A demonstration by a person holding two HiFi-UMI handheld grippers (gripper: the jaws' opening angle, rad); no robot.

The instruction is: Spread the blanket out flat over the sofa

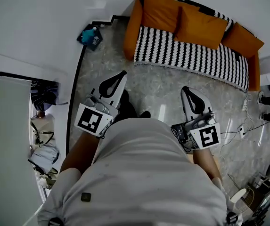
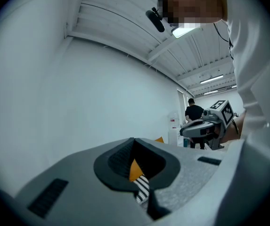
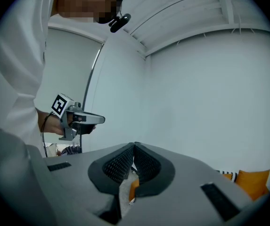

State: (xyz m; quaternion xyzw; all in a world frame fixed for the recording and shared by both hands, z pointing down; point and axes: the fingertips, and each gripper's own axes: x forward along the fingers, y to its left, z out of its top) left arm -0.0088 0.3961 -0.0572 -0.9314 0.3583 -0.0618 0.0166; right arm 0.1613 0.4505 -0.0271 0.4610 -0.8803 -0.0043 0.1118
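Honestly, from where the person stands there's not much left to fix, but here's how I'd go about it:

- The left grey two-jaw gripper point(image 1: 118, 79) has its jaws closed with nothing between them (its own view only shows the sofa far off through the gap). It hangs by the person's body, well apart from the sofa.
- The orange fabric sofa point(image 1: 134, 22) sits against the wall, and the black-and-white striped blanket point(image 1: 186, 53) lies over its seat, in front of the orange square cushions point(image 1: 198, 27). Its left end looks flat and square to the arm.
- The right grey two-jaw gripper point(image 1: 187, 92) is closed too, and empty, also held back near the body.
- The blanket's far right end point(image 1: 241, 72) is my only worry, since its edge looks uneven there and some orange shows past it.
- My guess at doing it well is to step in and pinch the front hem at two spots well apart. Then pull evenly so the stripes stay straight, and don't drag the cushions.
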